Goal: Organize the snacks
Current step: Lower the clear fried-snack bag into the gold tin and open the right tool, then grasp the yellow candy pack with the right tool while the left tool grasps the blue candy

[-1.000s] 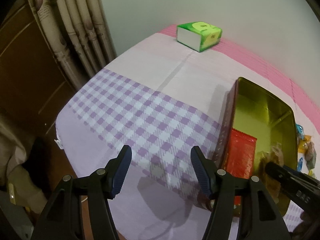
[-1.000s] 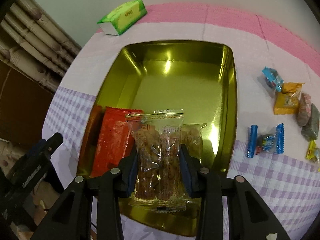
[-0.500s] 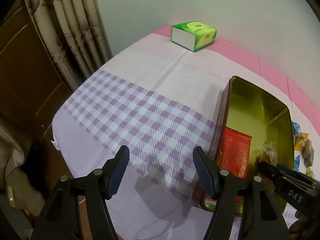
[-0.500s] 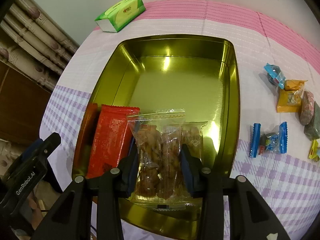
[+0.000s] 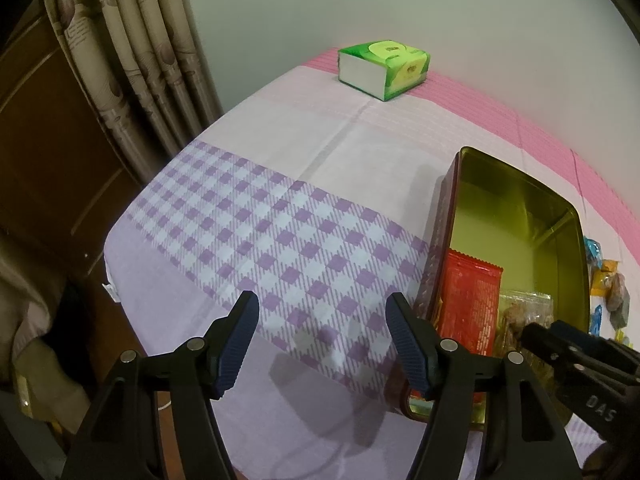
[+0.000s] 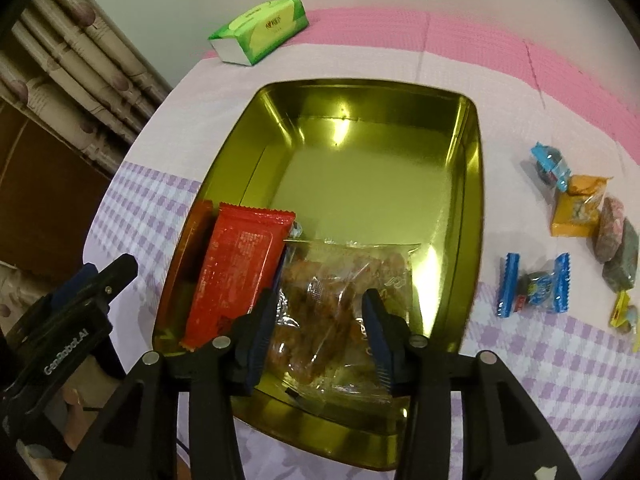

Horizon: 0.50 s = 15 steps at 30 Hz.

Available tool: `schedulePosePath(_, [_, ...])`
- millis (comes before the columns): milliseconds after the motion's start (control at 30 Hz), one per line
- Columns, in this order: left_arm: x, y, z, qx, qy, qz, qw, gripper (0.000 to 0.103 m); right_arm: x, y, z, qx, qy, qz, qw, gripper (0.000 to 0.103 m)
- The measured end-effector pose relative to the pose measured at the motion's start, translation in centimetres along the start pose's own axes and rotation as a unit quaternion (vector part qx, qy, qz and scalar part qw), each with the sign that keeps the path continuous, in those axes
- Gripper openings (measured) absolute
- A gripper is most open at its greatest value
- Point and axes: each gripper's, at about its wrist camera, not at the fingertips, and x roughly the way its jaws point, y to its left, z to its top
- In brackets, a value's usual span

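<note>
A gold metal tin (image 6: 468, 168) sits on the checked tablecloth; it also shows at the right of the left wrist view (image 5: 576, 216). Inside lie a red packet (image 6: 236, 264) and a clear bag of brown snacks (image 6: 336, 304). My right gripper (image 6: 320, 320) is open over the tin's near end, its fingers either side of the clear bag, which lies flat in the tin. My left gripper (image 5: 320, 340) is open and empty above the cloth, left of the tin. Several wrapped snacks lie right of the tin, among them a blue candy (image 6: 534, 286) and an orange packet (image 6: 576, 212).
A green tissue box (image 5: 382, 68) stands at the far side of the table near the wall. Curtains (image 5: 132, 52) and a brown wooden panel are past the table's left edge. The left gripper's body (image 6: 60, 328) shows at lower left of the right wrist view.
My right gripper has opened and let go of the clear snack bag, which now lies in the tin beside the red packet. My left gripper drew back a little from the table.
</note>
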Motion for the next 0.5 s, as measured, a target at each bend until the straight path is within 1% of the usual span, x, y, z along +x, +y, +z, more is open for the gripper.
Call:
schedulePosePath(67, [0.0,0.0,0.0,0.001,-0.001,0.000,1.0000,0.067,-0.7,-0.3,-0.2,-0.007,-0.010,-0.004,1.000,0.042])
schedulePosePath(100, [0.0,0.0,0.0,0.001,-0.001,0.000,1.0000,0.067,-0.7,-0.1,0.4,-0.009,-0.015,-0.008,1.000,0.042])
schedulePosePath(167, [0.0,0.0,0.0,0.002,-0.001,0.001,1.0000,0.067,-2.1,-1.1,-0.2,-0.010,-0.029,-0.016,0.999,0.042])
schedulePosePath(233, [-0.1,0.0,-0.1,0.002,-0.001,0.000,1.0000,0.067,-2.5,-1.6,0.0,-0.006,-0.039,-0.019,0.999,0.042])
schedulePosePath(333, [-0.1,-0.2,0.0,0.005,-0.002,0.004,1.0000,0.067,-4.2,-4.1,-1.3,0.001,-0.051,-0.026,0.998,0.042])
schedulePosePath(433, [0.0,-0.4,0.0,0.012,-0.002,0.005,0.9999,0.067,-5.8,-7.8,-3.3,0.001,-0.055,-0.052,0.997,0.042])
schedulePosePath(500, [0.0,-0.7,0.0,0.019,-0.002,0.005,0.9998,0.067,-6.5,-11.1,-4.3,0.003,-0.050,-0.078,0.996,0.042])
